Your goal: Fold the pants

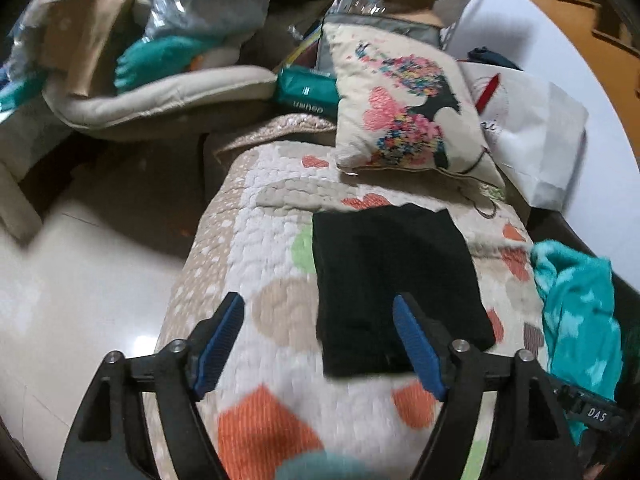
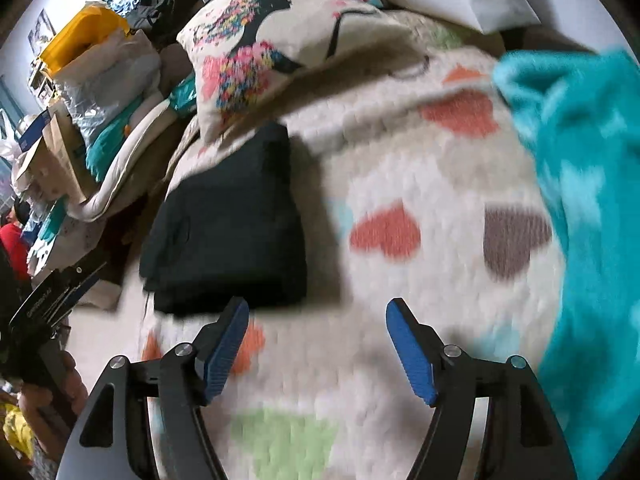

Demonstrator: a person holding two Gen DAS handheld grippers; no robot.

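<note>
A black pair of pants [image 1: 396,284], folded into a neat rectangle, lies on a heart-patterned quilted bed cover [image 1: 260,248]. The left tool [image 1: 320,344] and right tool [image 2: 316,348] hover released, empty. A careless sweep could snag and unfold it.

The folded pants [image 1: 396,288] lie flat on the quilt [image 1: 260,264], toward its left edge in the right wrist view. A cushion [image 1: 408,108] rests on the quilt's far end, just behind the pants. A towel [image 1: 576,312] lies along the quilt's right edge, well apart from the pants. Behind and right of the cushion sits a paper bag [image 1: 536,140]. Past the quilt's far left corner, a pile of bags and boxes [image 1: 132,32] rests on a pad [image 1: 160,100]. Left of the quilt lies the floor [image 1: 80,272].
</note>
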